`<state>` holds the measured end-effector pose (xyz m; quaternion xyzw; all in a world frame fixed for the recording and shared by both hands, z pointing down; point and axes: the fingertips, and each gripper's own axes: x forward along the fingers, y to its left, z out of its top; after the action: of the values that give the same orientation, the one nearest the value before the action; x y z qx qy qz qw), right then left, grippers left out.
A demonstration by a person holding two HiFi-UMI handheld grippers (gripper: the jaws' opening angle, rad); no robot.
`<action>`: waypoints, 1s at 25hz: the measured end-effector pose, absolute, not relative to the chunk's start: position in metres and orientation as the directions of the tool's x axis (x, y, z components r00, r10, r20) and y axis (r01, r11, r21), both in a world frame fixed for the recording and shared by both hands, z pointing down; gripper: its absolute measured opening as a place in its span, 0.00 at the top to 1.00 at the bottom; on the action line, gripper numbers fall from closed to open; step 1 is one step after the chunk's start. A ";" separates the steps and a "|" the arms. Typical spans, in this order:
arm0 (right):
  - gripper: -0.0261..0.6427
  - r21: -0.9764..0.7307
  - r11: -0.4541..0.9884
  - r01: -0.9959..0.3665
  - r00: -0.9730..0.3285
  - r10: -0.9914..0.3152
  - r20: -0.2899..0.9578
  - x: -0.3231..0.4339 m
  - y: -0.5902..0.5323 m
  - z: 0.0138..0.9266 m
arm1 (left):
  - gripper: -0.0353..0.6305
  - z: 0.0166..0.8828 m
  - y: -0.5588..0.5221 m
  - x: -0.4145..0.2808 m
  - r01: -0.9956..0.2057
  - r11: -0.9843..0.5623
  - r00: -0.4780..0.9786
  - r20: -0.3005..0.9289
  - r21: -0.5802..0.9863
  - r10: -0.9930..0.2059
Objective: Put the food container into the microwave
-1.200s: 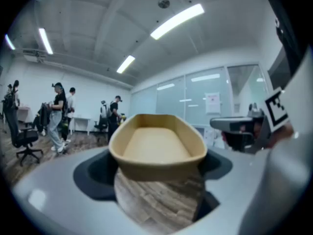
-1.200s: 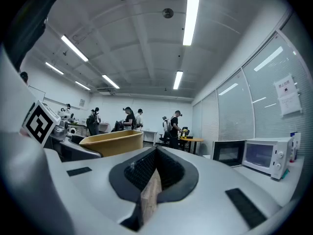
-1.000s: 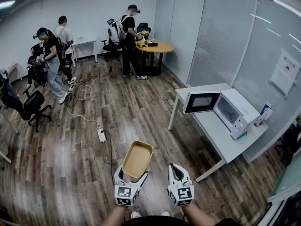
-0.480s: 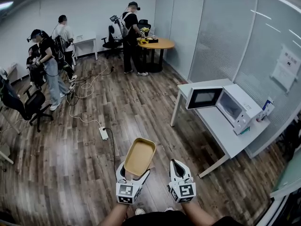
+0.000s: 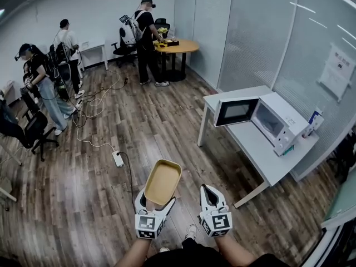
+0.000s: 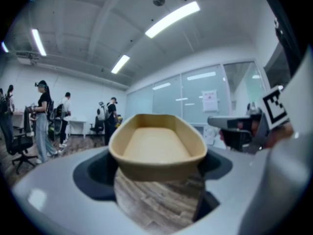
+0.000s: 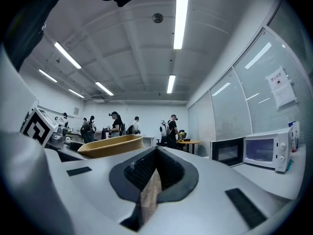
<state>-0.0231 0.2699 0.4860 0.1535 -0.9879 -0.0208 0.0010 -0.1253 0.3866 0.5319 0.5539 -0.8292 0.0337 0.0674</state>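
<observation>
A tan oval food container is carried over the wooden floor with my left gripper shut on its near end. In the left gripper view the container is empty and level between the wide-set jaws. My right gripper travels beside it on the right, shut, with nothing in it; its pads meet at the tip. The white microwave stands on a white table ahead to the right, its door swung open. It also shows in the right gripper view, microwave.
A power strip and cables lie on the floor ahead to the left. Three people with office chairs are at the far left, and another person is by a round table. Glass partitions line the right side.
The view has swung and advanced a little: the table and microwave sit slightly further left in the picture. Both grippers and the container keep the same pose.
</observation>
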 end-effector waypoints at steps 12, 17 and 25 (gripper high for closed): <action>0.96 0.047 0.960 -0.276 -0.961 -0.275 -0.037 -0.049 0.167 0.474 | 0.20 0.518 0.281 -0.148 -0.925 0.379 -0.377 0.119 -0.004 -0.919; 0.96 0.053 0.967 -0.248 -0.969 -0.247 -0.030 -0.061 0.147 0.472 | 0.20 0.517 0.255 -0.153 -0.925 0.380 -0.377 0.119 0.003 -0.918; 0.96 0.022 0.966 -0.259 -0.966 -0.258 -0.033 -0.087 0.123 0.477 | 0.20 0.527 0.226 -0.172 -0.928 0.372 -0.366 0.142 0.017 -0.920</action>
<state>-0.0865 0.1234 0.4765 0.1303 -0.9913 -0.0133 -0.0149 -0.1716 0.2257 0.5266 0.5594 -0.8258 0.0331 0.0638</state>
